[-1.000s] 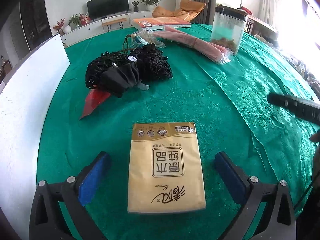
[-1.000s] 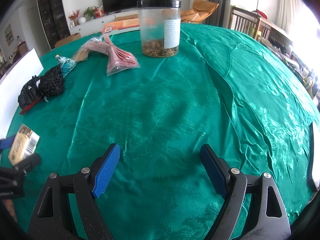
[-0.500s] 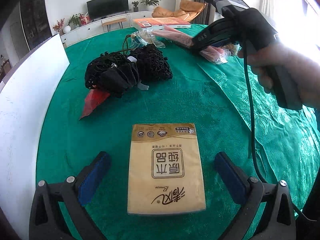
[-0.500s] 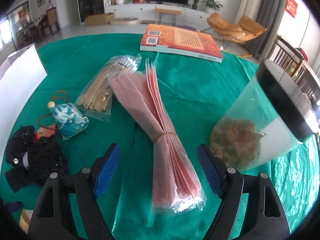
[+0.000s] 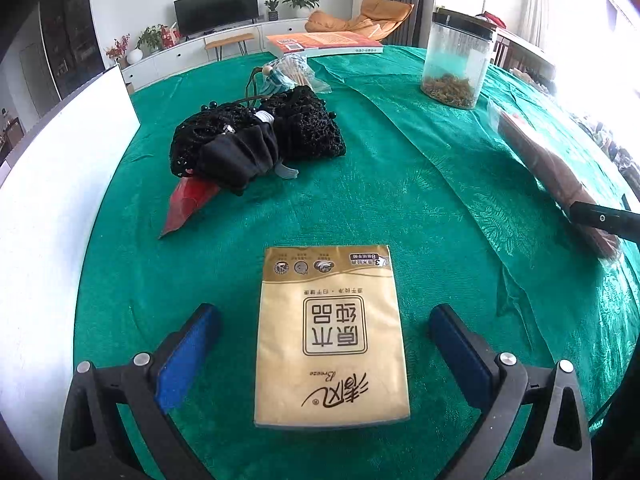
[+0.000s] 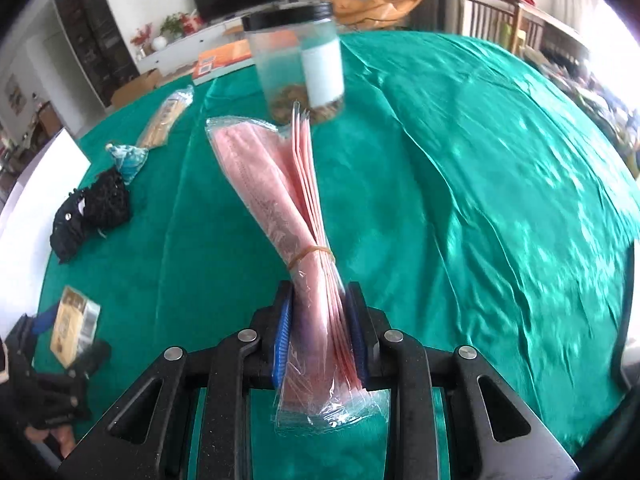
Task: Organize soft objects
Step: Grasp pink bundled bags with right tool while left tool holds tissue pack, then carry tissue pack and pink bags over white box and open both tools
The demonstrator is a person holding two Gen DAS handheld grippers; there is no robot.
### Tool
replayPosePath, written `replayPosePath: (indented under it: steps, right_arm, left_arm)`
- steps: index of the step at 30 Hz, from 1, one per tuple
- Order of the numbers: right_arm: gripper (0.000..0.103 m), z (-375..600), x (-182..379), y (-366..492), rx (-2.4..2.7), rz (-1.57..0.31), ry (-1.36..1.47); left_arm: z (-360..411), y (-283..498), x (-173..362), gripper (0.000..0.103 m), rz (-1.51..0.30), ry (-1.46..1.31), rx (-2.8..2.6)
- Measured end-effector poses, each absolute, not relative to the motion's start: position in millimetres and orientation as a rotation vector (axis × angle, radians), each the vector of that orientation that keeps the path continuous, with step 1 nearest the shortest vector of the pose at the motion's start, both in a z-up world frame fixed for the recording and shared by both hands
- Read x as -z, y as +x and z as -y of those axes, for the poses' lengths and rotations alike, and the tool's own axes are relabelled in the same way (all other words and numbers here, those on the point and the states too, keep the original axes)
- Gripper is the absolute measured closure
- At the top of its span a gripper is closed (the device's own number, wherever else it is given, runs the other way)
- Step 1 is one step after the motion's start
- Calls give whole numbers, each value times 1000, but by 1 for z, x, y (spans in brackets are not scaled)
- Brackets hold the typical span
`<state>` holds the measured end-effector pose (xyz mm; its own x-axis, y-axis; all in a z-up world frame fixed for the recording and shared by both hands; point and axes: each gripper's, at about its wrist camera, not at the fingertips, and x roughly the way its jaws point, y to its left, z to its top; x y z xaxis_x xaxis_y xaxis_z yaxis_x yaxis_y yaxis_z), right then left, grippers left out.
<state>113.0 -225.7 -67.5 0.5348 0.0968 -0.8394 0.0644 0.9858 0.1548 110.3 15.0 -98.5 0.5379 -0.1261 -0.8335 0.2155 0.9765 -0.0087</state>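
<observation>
Right wrist view: right tongs [image 6: 320,336], just closed, clamp the banded pink mask bundle [image 6: 280,200] near its end to carry it, while left tongs [image 5: 320,352] gape astride the tissue pack [image 5: 330,336].

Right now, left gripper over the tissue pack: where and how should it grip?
Grip the tissue pack across its two long side edges, coming straight down. It lies flat, lengthwise between the left gripper's open pads, which already flank it; a soft pack, so close gently.
</observation>
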Motion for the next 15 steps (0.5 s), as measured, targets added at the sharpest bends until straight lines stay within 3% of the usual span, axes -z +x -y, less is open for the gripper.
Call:
replayPosePath:
  steps: [1, 2, 3, 7, 10, 11, 12, 14, 15]
  right_arm:
    - [63, 228, 65, 110, -18, -999, 174]
    - [42, 229, 63, 110, -18, -996, 158]
    - [28, 229, 59, 112, -15, -988, 131]
    - [28, 211, 59, 136, -49, -1020, -48]
    - [31, 200, 75, 143, -160, -1084, -68]
    - [43, 200, 78, 142, -165, -1084, -60]
    - [70, 203, 78, 140, -129, -1070, -68]
    - [73, 218, 74, 137, -90, -1069, 8]
    - [73, 227, 70, 133, -63, -1051, 54]
  left_arm:
    - [-14, 111, 97, 0, -998, 98, 205]
    - [-14, 112, 95, 0, -1008, 94, 206]
    - [-15, 112, 93, 0, -1009, 86, 206]
    - [-13, 114, 92, 0, -1047, 95, 195]
    - [-11, 115, 98, 0, -1076, 116, 197]
    - [-11, 115, 98, 4, -1069, 118, 199]
    - [-12, 114, 96, 17, -1056, 109, 205]
    - [-13, 114, 88, 51, -1024, 106, 209]
    - [-14, 117, 86, 51, -1028, 94, 216]
